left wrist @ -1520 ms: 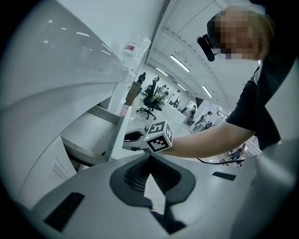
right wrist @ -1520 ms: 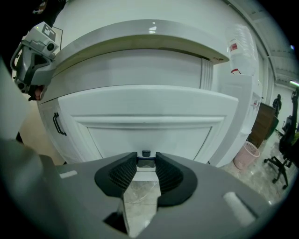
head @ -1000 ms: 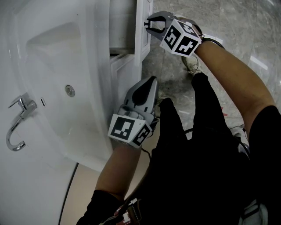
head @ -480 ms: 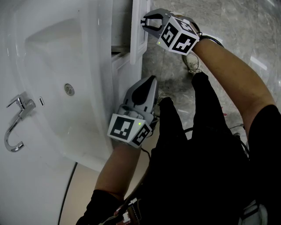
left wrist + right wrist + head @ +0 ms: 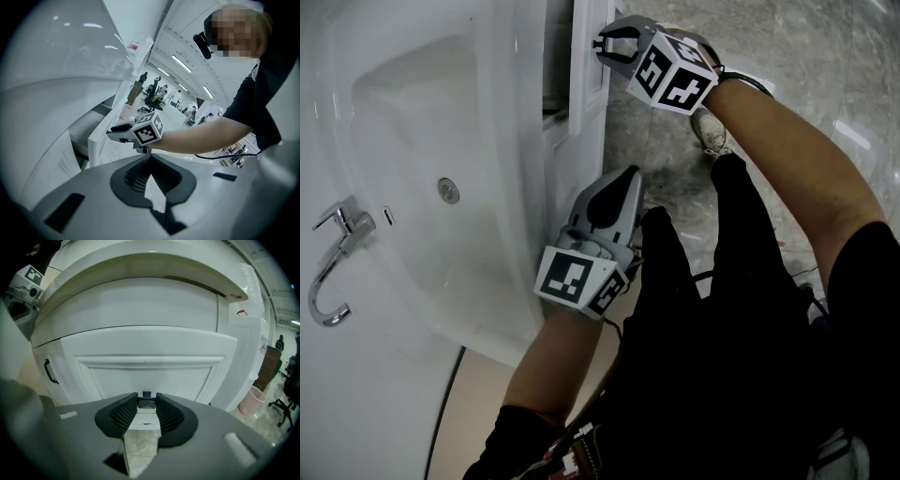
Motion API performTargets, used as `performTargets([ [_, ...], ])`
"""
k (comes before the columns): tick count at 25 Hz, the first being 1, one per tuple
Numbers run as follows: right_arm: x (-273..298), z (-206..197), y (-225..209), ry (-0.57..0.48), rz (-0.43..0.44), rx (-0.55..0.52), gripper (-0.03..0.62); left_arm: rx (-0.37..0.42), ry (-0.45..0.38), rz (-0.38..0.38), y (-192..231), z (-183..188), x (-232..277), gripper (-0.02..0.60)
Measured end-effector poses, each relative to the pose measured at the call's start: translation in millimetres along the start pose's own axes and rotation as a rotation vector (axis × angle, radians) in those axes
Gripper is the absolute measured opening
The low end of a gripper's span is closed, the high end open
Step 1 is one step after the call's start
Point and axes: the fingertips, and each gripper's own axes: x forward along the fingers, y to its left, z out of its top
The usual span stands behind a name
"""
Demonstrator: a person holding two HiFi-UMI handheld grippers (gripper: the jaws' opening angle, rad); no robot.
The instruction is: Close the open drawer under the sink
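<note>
The drawer (image 5: 587, 66) sits under the sink (image 5: 412, 141) and is open only a little. A narrow dark gap shows behind its white front, and its inside cannot be seen. The front panel runs lengthwise along the sink's front edge and faces away from the sink. The right gripper (image 5: 607, 45) clasps the small dark handle (image 5: 146, 398) on it. The left gripper (image 5: 626, 176), jaws pressed together and empty, hangs before the sink.

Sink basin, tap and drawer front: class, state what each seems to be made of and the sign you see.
Sink basin: glossy white, likely glazed ceramic; soft highlights on smooth curves.
Tap: polished metal, probably chrome-plated; mirror-like reflections.
Drawer front: white satin board, painted or lacquered, possibly wood; moulded frame, duller sheen.
</note>
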Motion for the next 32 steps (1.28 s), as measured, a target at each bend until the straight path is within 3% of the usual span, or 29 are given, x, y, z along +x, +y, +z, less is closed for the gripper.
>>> performTargets([
  [14,9,6,0,-0.006,-0.003,-0.006,0.123,0.011,-0.002,-0.008,-9,-7,-2,-0.003],
  [32,44,31,1,0.0,0.004,0.005,0.123,-0.019,-0.014,-0.009,10,-11,-17,-0.003],
])
